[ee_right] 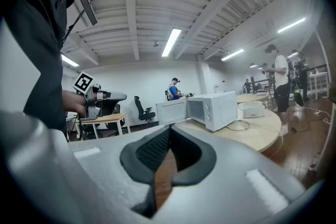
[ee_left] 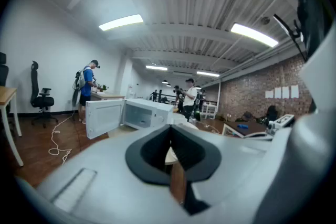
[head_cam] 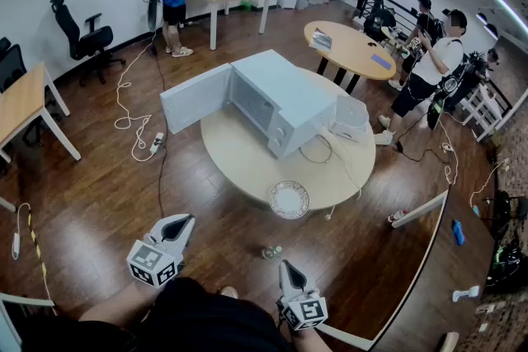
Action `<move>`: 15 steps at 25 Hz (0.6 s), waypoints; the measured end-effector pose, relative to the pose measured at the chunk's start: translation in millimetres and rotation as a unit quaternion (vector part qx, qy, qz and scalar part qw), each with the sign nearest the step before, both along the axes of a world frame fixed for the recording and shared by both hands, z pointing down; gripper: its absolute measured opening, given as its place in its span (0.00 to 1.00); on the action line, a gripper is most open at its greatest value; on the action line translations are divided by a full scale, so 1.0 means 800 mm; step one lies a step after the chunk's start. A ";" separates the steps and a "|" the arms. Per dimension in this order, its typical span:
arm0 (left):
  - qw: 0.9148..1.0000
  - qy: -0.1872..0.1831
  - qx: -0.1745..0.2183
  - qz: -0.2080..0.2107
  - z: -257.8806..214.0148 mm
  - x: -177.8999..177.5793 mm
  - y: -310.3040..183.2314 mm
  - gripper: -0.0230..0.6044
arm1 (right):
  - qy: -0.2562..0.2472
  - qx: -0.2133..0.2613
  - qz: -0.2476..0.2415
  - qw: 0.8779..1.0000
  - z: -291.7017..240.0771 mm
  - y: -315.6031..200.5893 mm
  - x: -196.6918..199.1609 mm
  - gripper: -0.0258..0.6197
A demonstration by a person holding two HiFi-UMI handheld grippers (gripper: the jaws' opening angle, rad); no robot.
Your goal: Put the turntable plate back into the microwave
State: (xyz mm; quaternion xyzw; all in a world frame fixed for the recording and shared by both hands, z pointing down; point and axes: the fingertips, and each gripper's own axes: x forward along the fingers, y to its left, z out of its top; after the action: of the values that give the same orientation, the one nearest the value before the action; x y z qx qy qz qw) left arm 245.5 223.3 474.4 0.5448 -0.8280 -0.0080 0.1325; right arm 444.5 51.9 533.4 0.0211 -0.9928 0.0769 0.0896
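The white microwave point(head_cam: 280, 99) stands on a round wooden table point(head_cam: 239, 161) with its door point(head_cam: 196, 97) swung open to the left. The glass turntable plate point(head_cam: 289, 199) lies flat on the table's near edge, in front of the microwave. My left gripper point(head_cam: 186, 220) hangs over the floor short of the table, left of the plate, jaws shut and empty. My right gripper point(head_cam: 286, 266) is just below the plate, also shut with nothing in it. The left gripper view shows its jaws point(ee_left: 170, 128) closed, with the microwave point(ee_left: 142, 113) ahead. The right gripper point(ee_right: 169, 131) sees the microwave point(ee_right: 215, 107) to its right.
A white box point(head_cam: 351, 115) and a cable lie on the table beside the microwave. A small object point(head_cam: 272, 252) sits on the floor between the grippers. A cord point(head_cam: 132, 121) trails on the floor at left. People stand by other tables point(head_cam: 355, 45) behind.
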 end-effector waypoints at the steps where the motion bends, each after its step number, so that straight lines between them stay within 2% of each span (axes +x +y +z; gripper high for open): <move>1: 1.000 -0.002 -0.001 -0.005 0.001 -0.001 0.004 0.04 | -0.010 -0.006 -0.005 1.000 -0.002 0.001 -0.006 0.04; 10: 0.998 -0.022 0.008 -0.055 -0.007 -0.024 0.032 0.04 | -0.015 -0.004 -0.038 0.999 -0.003 -0.006 -0.047 0.04; 15: 0.998 -0.022 0.006 -0.052 0.001 -0.023 0.047 0.04 | -0.008 0.009 -0.037 0.999 -0.003 0.002 -0.067 0.04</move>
State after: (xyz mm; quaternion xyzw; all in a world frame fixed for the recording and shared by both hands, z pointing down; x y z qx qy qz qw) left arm 227.3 260.8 475.1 0.5020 -0.8577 -0.0079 0.1104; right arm 390.7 53.4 530.8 -0.0151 -0.9942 0.0652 0.0844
